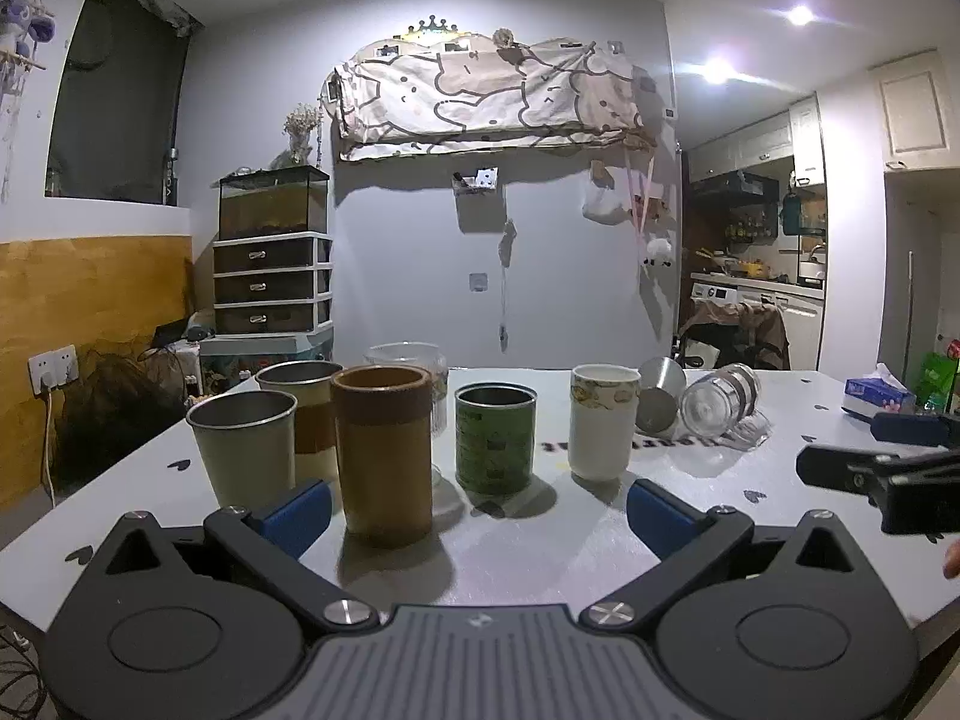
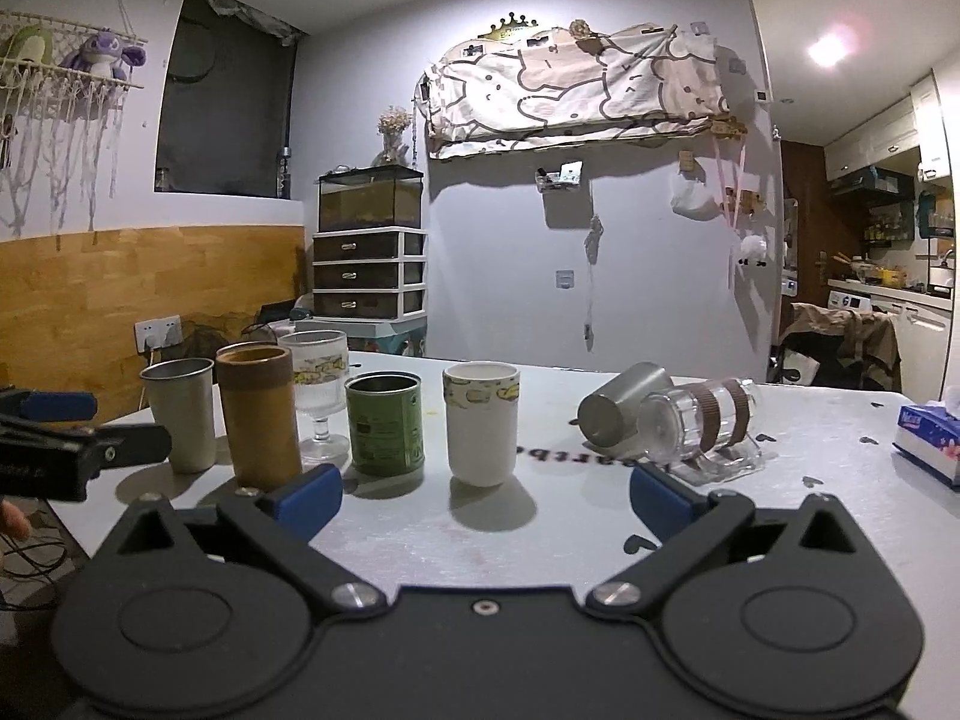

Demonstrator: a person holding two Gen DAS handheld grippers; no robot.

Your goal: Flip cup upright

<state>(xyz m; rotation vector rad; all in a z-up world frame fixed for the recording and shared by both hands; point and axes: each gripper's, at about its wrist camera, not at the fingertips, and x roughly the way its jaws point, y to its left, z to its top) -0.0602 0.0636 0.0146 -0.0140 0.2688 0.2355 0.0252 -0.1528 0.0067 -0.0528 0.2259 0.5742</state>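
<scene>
A steel cup (image 2: 621,408) lies on its side on the white table (image 2: 540,540), its base toward me; it also shows in the left wrist view (image 1: 659,394). A clear glass cup with brown bands (image 2: 699,425) lies on its side right beside it, also in the left wrist view (image 1: 720,399). My right gripper (image 2: 486,495) is open and empty, short of the white cup (image 2: 482,423). My left gripper (image 1: 478,510) is open and empty, near the brown cup (image 1: 384,450). Each gripper shows at the edge of the other's view.
Upright in a row: two steel cups (image 1: 249,447), a brown cup, a stemmed glass (image 2: 317,390), a green tin (image 1: 495,435) and the white cup (image 1: 603,420). A tissue box (image 2: 927,438) sits at the table's right edge.
</scene>
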